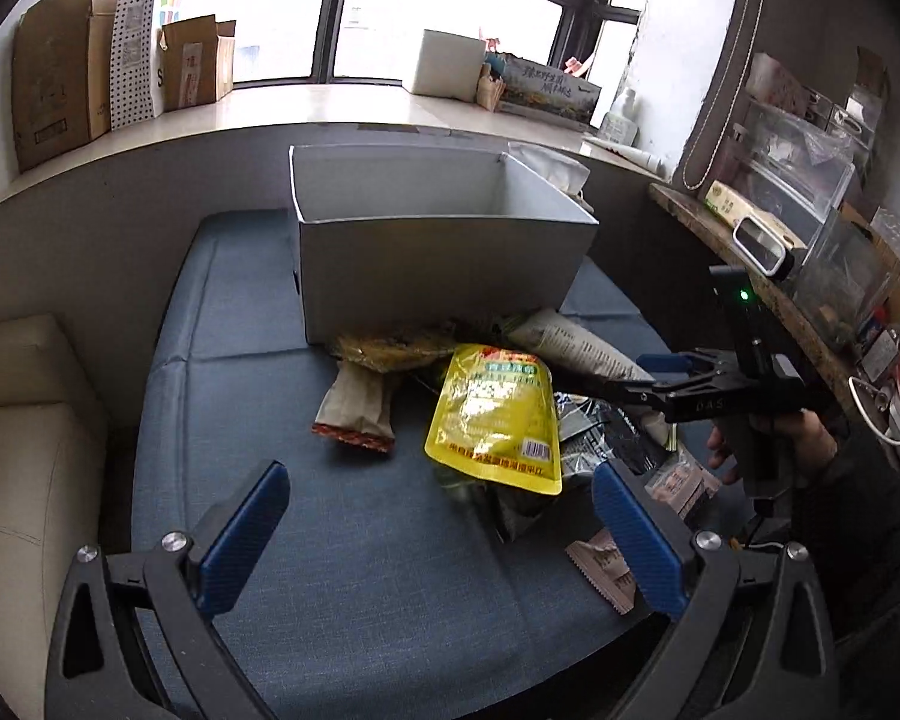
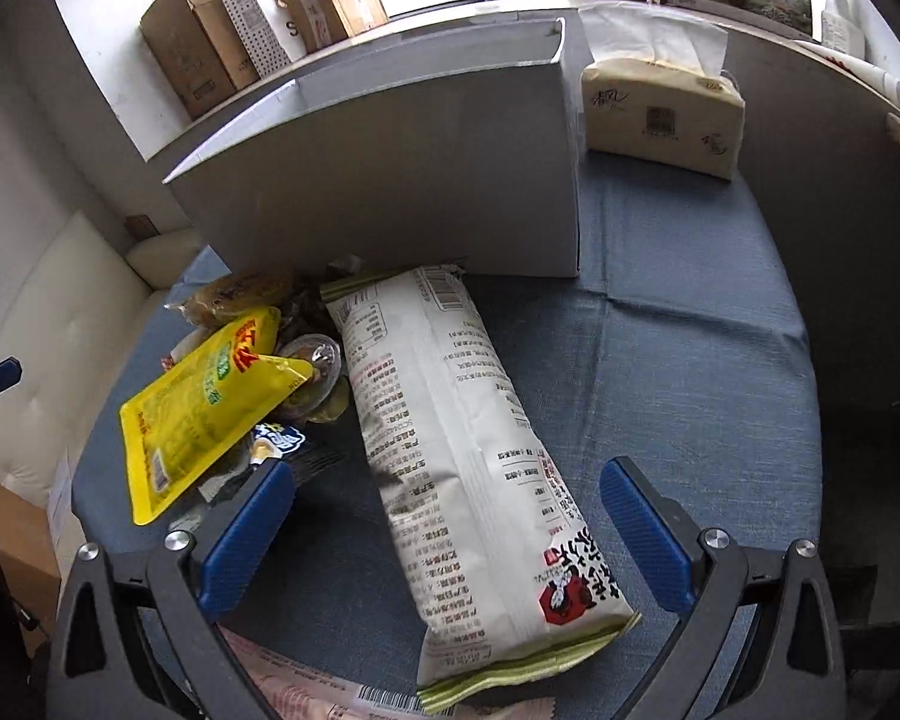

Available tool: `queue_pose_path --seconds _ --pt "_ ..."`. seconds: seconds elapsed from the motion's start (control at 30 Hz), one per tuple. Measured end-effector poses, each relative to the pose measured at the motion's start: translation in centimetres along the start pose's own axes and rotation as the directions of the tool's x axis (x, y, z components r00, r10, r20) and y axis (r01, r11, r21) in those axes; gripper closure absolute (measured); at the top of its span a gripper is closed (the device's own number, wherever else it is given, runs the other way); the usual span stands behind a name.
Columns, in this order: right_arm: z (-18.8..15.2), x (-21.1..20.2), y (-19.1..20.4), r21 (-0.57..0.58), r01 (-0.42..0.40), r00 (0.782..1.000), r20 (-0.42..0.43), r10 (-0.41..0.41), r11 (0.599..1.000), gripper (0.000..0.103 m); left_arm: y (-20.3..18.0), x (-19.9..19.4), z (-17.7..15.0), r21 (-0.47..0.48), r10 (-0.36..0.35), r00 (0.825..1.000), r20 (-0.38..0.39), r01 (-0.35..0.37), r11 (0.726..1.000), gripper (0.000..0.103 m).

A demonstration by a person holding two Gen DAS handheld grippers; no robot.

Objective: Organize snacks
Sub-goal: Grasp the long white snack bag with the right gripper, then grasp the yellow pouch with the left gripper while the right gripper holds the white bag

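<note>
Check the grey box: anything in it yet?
Looks empty as far as visible. The box is open-topped, and the left wrist view shows only bare inner walls; its floor is hidden. The snacks lie on the cushion in front.

Both tongs, left (image 1: 441, 516) and right (image 2: 447, 516), apparently empty, agape.

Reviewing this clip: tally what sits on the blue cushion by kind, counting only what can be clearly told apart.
Grey box: 1
Tissue pack: 1
Yellow pouch: 1
Long white snack bag: 1
Brown wrapper packet: 1
Total: 5; more packets in the pile are too hidden to count.
</note>
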State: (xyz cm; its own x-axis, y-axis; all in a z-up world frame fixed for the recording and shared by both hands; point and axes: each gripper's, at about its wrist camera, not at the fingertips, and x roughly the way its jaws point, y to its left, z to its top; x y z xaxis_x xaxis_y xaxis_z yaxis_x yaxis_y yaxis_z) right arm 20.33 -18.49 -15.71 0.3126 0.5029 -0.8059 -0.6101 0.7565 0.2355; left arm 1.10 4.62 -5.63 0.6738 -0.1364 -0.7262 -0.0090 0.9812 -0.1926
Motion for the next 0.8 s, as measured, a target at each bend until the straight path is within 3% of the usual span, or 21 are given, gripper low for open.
queue_pose_path --seconds 0.4,0.53,0.57,0.6,0.67,0.7,0.8 --pt "1.8 2.7 0.3 -0.108 0.054 0.995 -0.080 -0.063 0.993 0.000 -1.0 1.5 -0.8 0.041 -0.062 0.997 -0.054 0.064 0.997 0.000" --pt "1.9 3.0 -0.4 -0.073 0.027 0.993 -0.109 -0.035 0.997 0.001 -1.0 2.5 -0.9 0.046 -0.069 0.995 -0.070 0.072 0.996 0.000" --pt "1.9 2.9 -0.5 -0.072 0.032 0.994 -0.103 -0.039 0.997 0.003 -1.0 2.8 -0.8 0.045 -0.071 0.995 -0.077 0.074 0.996 0.000" --pt "1.9 2.8 -0.6 -0.076 0.046 0.994 -0.099 -0.053 0.996 0.013 -1.0 3.2 -0.8 0.043 -0.073 0.994 -0.085 0.076 0.996 0.000" --pt "2.0 2.5 -0.7 -0.093 0.080 0.992 -0.092 -0.089 0.992 0.050 -1.2 3.9 -0.8 0.046 -0.074 0.993 -0.096 0.078 0.996 0.000" --pt "2.1 2.2 -0.9 -0.081 0.076 0.993 -0.085 -0.083 0.994 0.058 -1.3 4.2 -0.7 0.050 -0.079 0.992 -0.098 0.084 0.995 0.000" --pt "2.0 1.5 -1.6 -0.064 0.071 0.993 -0.085 -0.077 0.995 0.061 -1.4 5.1 -0.4 0.046 -0.095 0.990 -0.103 0.100 0.994 0.000"
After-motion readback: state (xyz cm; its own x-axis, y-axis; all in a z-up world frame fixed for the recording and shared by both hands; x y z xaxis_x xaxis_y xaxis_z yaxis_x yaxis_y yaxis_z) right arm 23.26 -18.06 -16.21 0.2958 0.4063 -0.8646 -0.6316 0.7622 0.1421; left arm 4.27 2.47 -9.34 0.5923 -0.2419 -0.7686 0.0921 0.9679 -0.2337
